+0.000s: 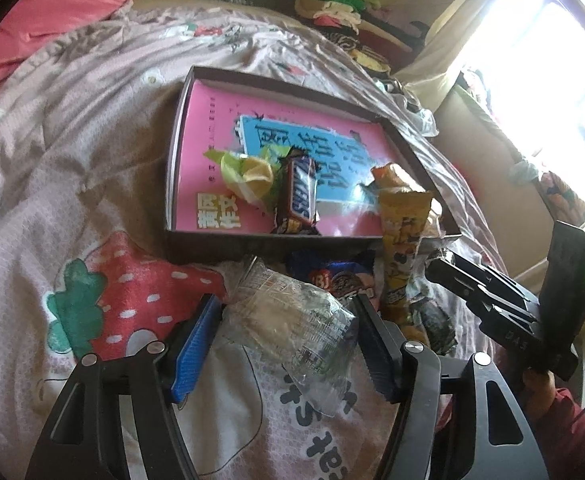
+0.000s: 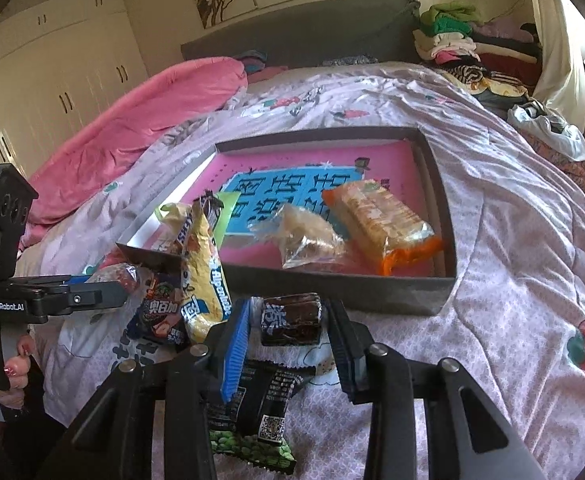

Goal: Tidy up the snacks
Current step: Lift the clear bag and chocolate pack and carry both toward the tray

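Note:
A shallow dark box [image 1: 212, 246] lined with a pink sheet lies on the bed. Inside it are a Snickers bar [image 1: 296, 196], a green-yellow wrapped sweet [image 1: 248, 176], an orange cracker pack [image 2: 380, 224] and a clear bag [image 2: 304, 236]. My left gripper [image 1: 286, 304] is shut on a clear-wrapped snack [image 1: 292, 328] just in front of the box. My right gripper [image 2: 290, 310] is shut on a small dark brown packet [image 2: 292, 322], held slightly above the quilt near the box's front wall.
A yellow packet [image 2: 202, 276] leans on the box's near corner beside a dark blue packet [image 2: 160, 316]. A black packet with green peas [image 2: 252, 412] lies under my right gripper. Pink bedding [image 2: 132, 132] and piled clothes [image 2: 460, 40] sit farther back.

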Action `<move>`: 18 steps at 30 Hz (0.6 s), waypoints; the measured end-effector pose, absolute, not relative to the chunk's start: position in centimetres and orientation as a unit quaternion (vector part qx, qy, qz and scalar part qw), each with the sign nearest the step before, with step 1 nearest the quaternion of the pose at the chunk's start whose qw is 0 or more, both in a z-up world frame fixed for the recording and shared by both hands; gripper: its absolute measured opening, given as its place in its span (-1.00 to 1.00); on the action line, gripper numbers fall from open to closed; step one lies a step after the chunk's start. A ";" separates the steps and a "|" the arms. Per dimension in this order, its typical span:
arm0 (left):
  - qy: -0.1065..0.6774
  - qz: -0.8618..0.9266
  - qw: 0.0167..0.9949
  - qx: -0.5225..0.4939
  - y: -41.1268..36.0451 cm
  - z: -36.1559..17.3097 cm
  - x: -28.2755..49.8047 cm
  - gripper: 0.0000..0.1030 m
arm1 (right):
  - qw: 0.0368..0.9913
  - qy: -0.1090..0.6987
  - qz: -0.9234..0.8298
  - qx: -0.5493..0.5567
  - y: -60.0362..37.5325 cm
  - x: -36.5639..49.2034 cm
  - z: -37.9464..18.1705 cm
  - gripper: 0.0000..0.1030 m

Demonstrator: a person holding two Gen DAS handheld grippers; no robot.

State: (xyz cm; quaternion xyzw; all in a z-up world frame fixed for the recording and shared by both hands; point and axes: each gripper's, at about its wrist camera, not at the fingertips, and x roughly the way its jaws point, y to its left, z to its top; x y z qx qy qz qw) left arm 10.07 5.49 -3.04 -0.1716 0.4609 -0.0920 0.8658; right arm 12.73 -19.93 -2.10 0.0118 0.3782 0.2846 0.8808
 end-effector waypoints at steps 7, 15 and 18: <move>0.449 -0.084 0.874 -0.164 5.6 -1.6 9.6 0.33 | 0.886 0.362 0.289 0.017 -20.2 12.5 -1.4 -0.25; 0.439 -0.072 0.881 -0.160 5.7 -0.6 9.5 0.33 | 0.892 0.349 0.286 0.026 -20.8 12.3 -0.8 -0.25; 0.435 -0.069 0.884 -0.157 5.7 -0.1 9.4 0.33 | 0.894 0.345 0.284 0.031 -21.1 12.4 -0.6 -0.25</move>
